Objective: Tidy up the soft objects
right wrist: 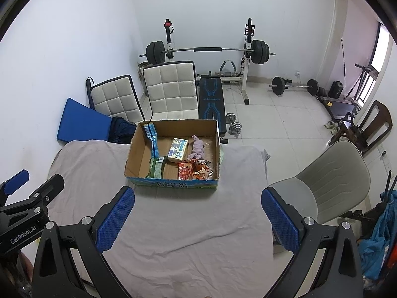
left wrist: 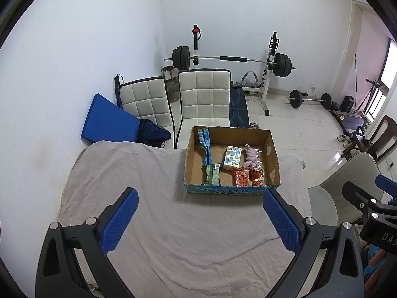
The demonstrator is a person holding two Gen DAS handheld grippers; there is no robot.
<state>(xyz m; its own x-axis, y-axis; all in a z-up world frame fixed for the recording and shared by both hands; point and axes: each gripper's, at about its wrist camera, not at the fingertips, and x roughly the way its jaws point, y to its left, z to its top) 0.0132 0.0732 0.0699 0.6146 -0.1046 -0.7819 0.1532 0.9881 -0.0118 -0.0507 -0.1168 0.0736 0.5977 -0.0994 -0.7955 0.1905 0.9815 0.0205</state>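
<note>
Surface: a table draped in a wrinkled grey cloth (left wrist: 173, 223), being viewed inside a white-walled room with a pale tiled floor.

Nearest: the left gripper (left wrist: 201, 221) is being held above the bare cloth with its blue textured pads (left wrist: 119, 223) spread wide, nothing between them. The right gripper (right wrist: 198, 219) is being held likewise, released and empty. Count: two grippers, both unloaded.

Middle: one open brown cardboard box with a blue printed front panel (left wrist: 269, 154) is being kept on the cloth, just beyond the fingertips. Inside it are lying, counted:
- one long blue-and-white plastic packet (left wrist: 204, 145), leaning on the left wall;
- one green foil snack bag (left wrist: 212, 175);
- one pale yellow wrapped tissue pack (left wrist: 232, 157);
- one lilac crumpled cloth item (left wrist: 250, 157);
- two red-orange crinkled snack bags (left wrist: 248, 177), touching each other at the front right.

No soft item is being seen loose on the cloth.

Step, as judged: the gathering appears finished or nearly so, with everything boxed. The next move, if any, is likely calling for a reach into the box to tidy the packets, or for a grip on the box walls.

Farther: two white quilted chairs (left wrist: 203, 94), one grey shell chair (right wrist: 330, 181), one blue mat (left wrist: 109, 121), one barbell rack (left wrist: 233, 59).
</note>
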